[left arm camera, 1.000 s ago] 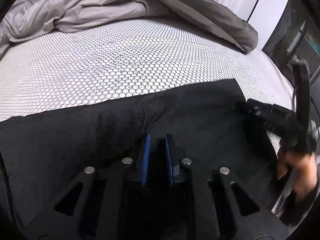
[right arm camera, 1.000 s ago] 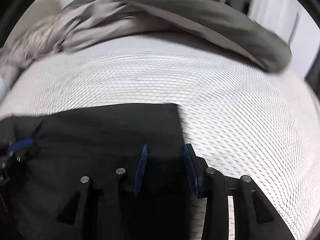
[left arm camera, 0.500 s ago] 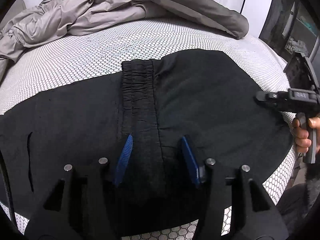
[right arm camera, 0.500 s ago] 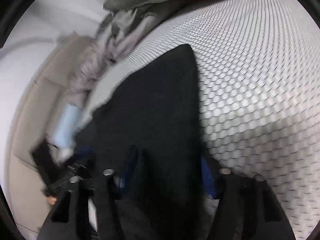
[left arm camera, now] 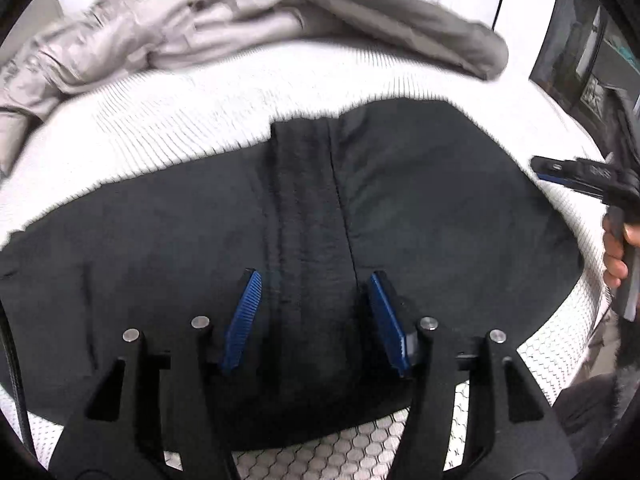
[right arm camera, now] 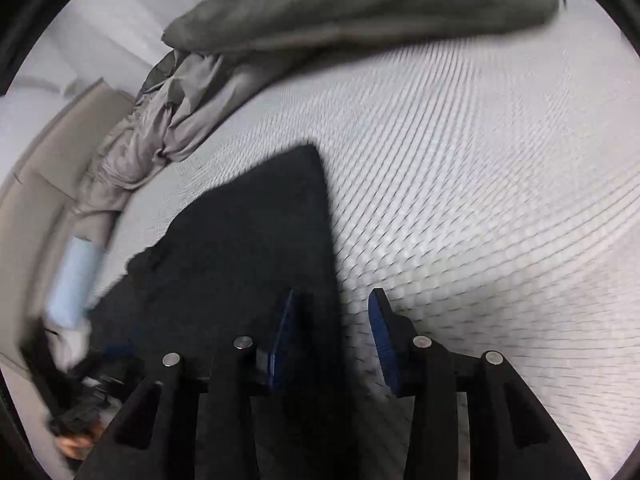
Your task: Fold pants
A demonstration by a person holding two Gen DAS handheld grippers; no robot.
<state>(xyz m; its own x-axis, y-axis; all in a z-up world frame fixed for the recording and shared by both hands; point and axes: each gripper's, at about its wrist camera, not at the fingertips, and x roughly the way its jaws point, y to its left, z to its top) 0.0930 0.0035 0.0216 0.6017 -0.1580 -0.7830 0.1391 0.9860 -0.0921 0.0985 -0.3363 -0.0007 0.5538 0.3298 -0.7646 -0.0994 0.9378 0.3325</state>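
Black pants point(left arm camera: 420, 208) lie folded flat on a white honeycomb-patterned mattress point(left arm camera: 168, 132); the gathered waistband point(left arm camera: 308, 184) runs down the middle toward me. My left gripper point(left arm camera: 316, 316) is open and empty, its blue pads either side of the waistband, just above the cloth. My right gripper point(right arm camera: 334, 338) is open and empty over the right edge of the pants point(right arm camera: 256, 248). The right gripper also shows at the right edge of the left wrist view point(left arm camera: 576, 178), held by a hand.
A rumpled grey duvet point(left arm camera: 224, 28) is heaped along the far side of the bed; it also shows in the right wrist view point(right arm camera: 320, 24). The mattress front edge point(left arm camera: 360, 452) is just below my left gripper. A dark doorway and furniture point(left arm camera: 592, 40) stand at the right.
Both grippers were closed on the pants a second ago; they opened and let go. The pants now lie folded over with the waistband on top. The right gripper swung aside.
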